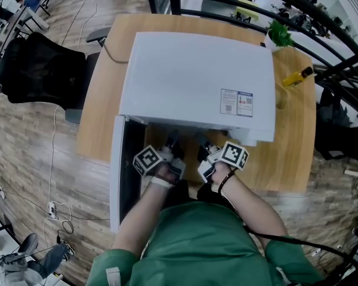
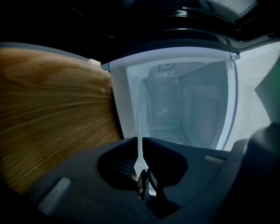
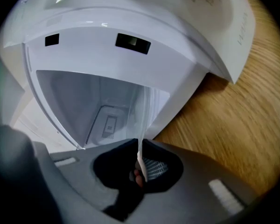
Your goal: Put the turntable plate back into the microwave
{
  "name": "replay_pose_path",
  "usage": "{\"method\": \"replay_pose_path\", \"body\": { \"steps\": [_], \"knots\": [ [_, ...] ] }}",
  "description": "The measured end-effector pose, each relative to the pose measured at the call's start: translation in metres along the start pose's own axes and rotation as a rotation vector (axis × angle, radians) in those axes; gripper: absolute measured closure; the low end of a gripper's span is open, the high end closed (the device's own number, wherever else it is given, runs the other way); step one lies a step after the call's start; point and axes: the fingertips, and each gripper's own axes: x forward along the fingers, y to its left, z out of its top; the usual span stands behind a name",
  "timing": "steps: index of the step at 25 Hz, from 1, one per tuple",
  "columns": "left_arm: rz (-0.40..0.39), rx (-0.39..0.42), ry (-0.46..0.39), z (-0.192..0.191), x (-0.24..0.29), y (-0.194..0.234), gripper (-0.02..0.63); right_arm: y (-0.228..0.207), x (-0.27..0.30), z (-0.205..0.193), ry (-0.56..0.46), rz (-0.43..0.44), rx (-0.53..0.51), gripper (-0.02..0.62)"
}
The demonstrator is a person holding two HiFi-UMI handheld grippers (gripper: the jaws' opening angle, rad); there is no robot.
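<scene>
- Between the two claws, at the mouth of the microwave (image 1: 191,76), hangs the glass turntable plate (image 2: 140,120); each gripper view shows it as a thin pale line, so it sits edge-on to both cameras.
- At one side the left gripper (image 2: 143,174) has its jaws nearly together, pinching the plate's rim; the right gripper (image 3: 140,164) clamps the opposite rim just as tightly. I'd say two holds are used because glass this wide would tip or slip from one.
- Both claws point slightly downward into the white cavity (image 2: 186,101), which looks bare inside, so the plate has not yet gone in.
- The door (image 1: 116,171) stands swung wide on the person's left, leaving the opening free for both arms.
- From above, the microwave's overhanging top hides the jaw tips and the plate.
- Further out, the oven rests on a wooden table (image 1: 292,136), with a yellow bottle (image 1: 298,76) and a green plant (image 1: 279,33) well clear at the far corner.
</scene>
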Motion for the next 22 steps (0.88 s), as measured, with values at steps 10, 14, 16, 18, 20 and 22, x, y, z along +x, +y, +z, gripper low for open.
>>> {"method": "replay_pose_path", "body": {
  "steps": [10,14,16,18,20,22],
  "knots": [
    [0.014,0.023,0.029,-0.006,0.000,-0.005,0.561,0.001,0.009,0.012,-0.045,-0.026,0.017,0.566],
    [0.018,0.031,0.041,-0.011,0.002,-0.006,0.581,0.003,0.012,0.011,-0.040,-0.022,0.014,0.565],
    [0.023,0.043,0.046,-0.010,0.004,-0.006,0.588,0.003,0.012,0.011,-0.040,-0.036,-0.014,0.563],
    [0.022,0.045,0.051,-0.010,0.004,-0.005,0.589,0.004,0.010,0.012,-0.041,-0.067,-0.053,0.557],
    [0.019,0.039,0.052,-0.011,0.005,-0.005,0.588,0.004,0.009,0.012,-0.044,-0.093,-0.072,0.558],
    [0.016,0.036,0.050,-0.011,0.007,-0.006,0.589,0.004,0.010,0.014,-0.046,-0.103,-0.073,0.560]
  ]
}}
